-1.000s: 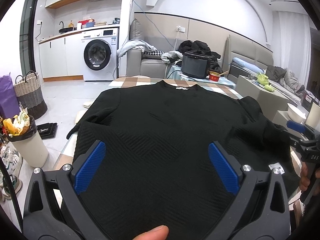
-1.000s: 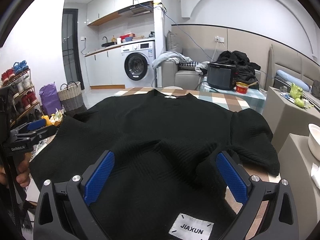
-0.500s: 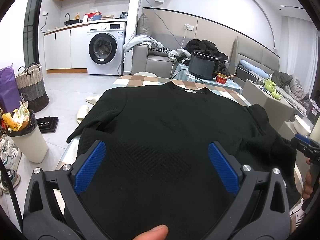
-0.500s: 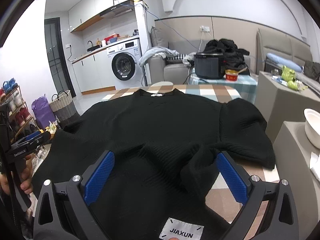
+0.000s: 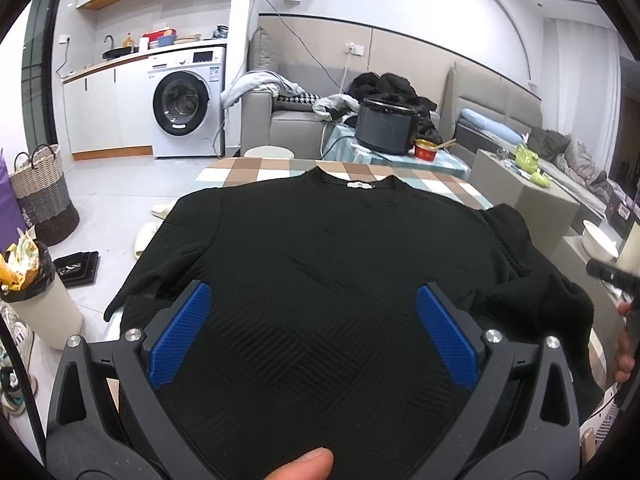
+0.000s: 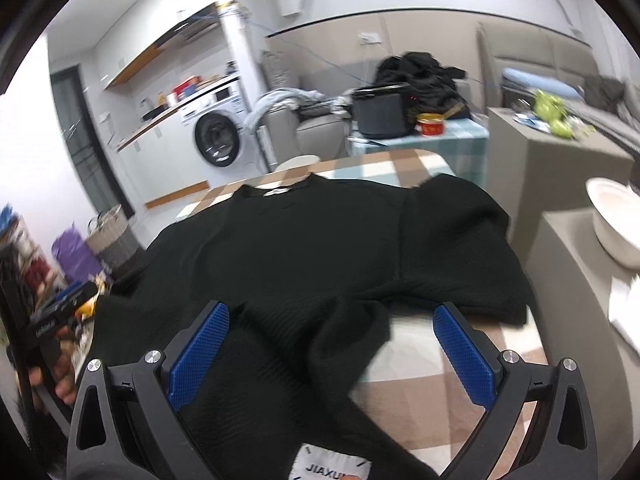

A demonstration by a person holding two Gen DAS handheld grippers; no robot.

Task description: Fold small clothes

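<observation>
Between spread left fingers [image 5: 180,338]: black sweater [image 5: 320,272] flat on checkered table [image 5: 248,168]; right fingers [image 6: 464,354] apart too.

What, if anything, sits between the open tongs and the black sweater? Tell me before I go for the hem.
Nothing visible does. The black sweater lies spread on the checkered table, directly under the left tongs and right tongs, both open. The cooker and red bowl stand on a separate table beyond.

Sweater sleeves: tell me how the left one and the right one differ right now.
The left sleeve lies stretched out, its end hanging past the table edge. The right sleeve is bunched and folded back, lying wholly on the table. Both are black like the sweater, and neither is gripped.
</observation>
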